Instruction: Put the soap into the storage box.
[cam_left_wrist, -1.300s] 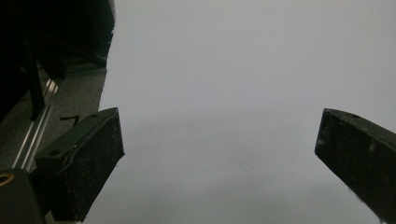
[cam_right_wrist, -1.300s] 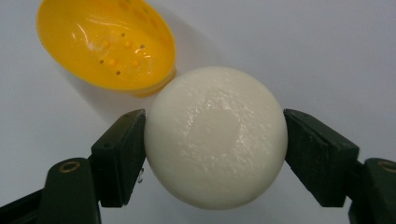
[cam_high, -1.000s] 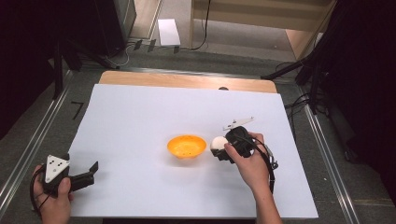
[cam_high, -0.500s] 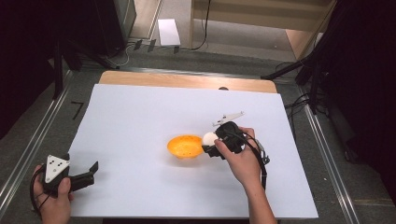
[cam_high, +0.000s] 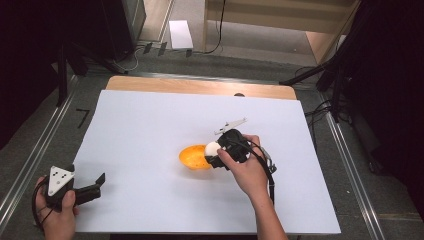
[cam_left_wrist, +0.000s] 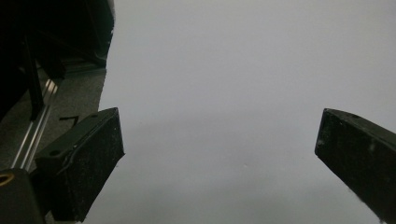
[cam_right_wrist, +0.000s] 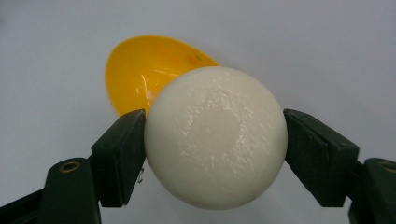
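Nearest, left gripper (cam_high: 87, 189): held in the person's left hand (cam_high: 59, 215) at the near left corner of the counter, a grey three-cornered plate on top; its fingers (cam_left_wrist: 84, 163) stand wide apart with nothing between them, and the left gripper view looks past them onto bare white sheet.
White sheet (cam_high: 150, 130): covers most of the counter (cam_high: 200, 86), whose wooden far edge shows beyond it.
Right hand (cam_high: 247, 170): reaches in from the near edge, right of centre, gripping the right gripper (cam_high: 214, 152) with a cable looping over the wrist.
Right gripper's fingers (cam_right_wrist: 119, 154): closed on a white ball (cam_right_wrist: 215, 136), one finger pressing each side; the ball's surface is glossy and slightly pitted.
Ball's place: near the middle of the sheet, at the right rim of the orange bowl (cam_high: 195, 157); I cannot tell from the high view how far above the rim it sits.
Orange bowl, right gripper view: partly behind the ball, its yellow-orange hollow open to the camera.
Farther off: grey floor (cam_high: 165, 62) beyond the counter, with a white box (cam_high: 180, 34) lying on it.
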